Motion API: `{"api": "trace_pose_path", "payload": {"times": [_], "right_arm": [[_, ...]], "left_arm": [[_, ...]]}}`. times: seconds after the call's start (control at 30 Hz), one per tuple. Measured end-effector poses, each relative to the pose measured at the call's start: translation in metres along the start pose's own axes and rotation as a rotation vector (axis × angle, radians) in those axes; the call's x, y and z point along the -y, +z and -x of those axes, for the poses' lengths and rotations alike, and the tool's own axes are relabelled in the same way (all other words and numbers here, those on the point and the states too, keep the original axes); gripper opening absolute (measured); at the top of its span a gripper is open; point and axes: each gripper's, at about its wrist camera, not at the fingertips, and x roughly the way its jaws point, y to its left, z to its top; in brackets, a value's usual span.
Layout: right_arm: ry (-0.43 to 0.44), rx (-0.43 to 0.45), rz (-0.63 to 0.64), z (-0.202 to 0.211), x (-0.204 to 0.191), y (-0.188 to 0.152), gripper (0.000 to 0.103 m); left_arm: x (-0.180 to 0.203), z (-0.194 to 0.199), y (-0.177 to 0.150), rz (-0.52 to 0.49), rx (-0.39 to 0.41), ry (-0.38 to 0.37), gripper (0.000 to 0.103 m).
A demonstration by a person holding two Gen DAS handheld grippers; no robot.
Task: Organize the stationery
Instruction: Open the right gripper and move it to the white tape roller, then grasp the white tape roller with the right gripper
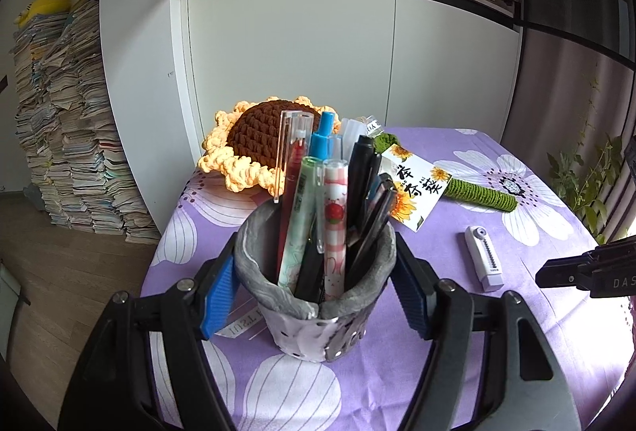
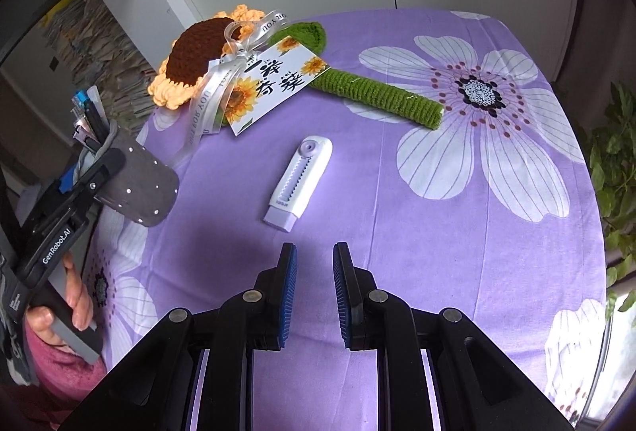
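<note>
My left gripper (image 1: 316, 260) is shut on a grey pen cup (image 1: 302, 335), its blue pads pressing both sides near the rim. Several pens (image 1: 334, 216) stand in the cup. In the right wrist view the cup (image 2: 147, 188) and left gripper (image 2: 99, 169) are at the left, held by a hand (image 2: 79, 296). I cannot tell whether the cup rests on the cloth. A white slide eraser (image 2: 298, 182) lies flat on the purple cloth just ahead of my right gripper (image 2: 315, 260). That gripper stands narrowly open and empty, and points down. In the left wrist view the eraser (image 1: 483, 256) lies right of the cup.
A crochet sunflower (image 2: 194, 53) with a green stem (image 2: 377, 97), ribbon and printed card (image 2: 274, 85) lies at the table's far side. The flowered purple tablecloth (image 2: 437, 232) covers the table. A plant (image 2: 612, 161) stands past the right edge. Stacked papers (image 1: 71, 133) rise from the floor at left.
</note>
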Motion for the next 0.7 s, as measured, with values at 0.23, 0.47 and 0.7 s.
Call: {"api": "trace_pose_path", "payload": {"times": [0.23, 0.47, 0.7], "right_arm": [[-0.046, 0.003, -0.008, -0.014, -0.01, 0.018, 0.027], [-0.047, -0.006, -0.074, -0.03, -0.011, 0.043, 0.038], [-0.096, -0.028, -0.087, -0.045, -0.015, 0.054, 0.038]], "left_arm": [[0.003, 0.002, -0.004, -0.024, 0.029, 0.005, 0.069], [0.002, 0.002, -0.011, -0.015, 0.083, 0.017, 0.069], [0.0, 0.002, -0.011, -0.01, 0.099, 0.011, 0.069]]}}
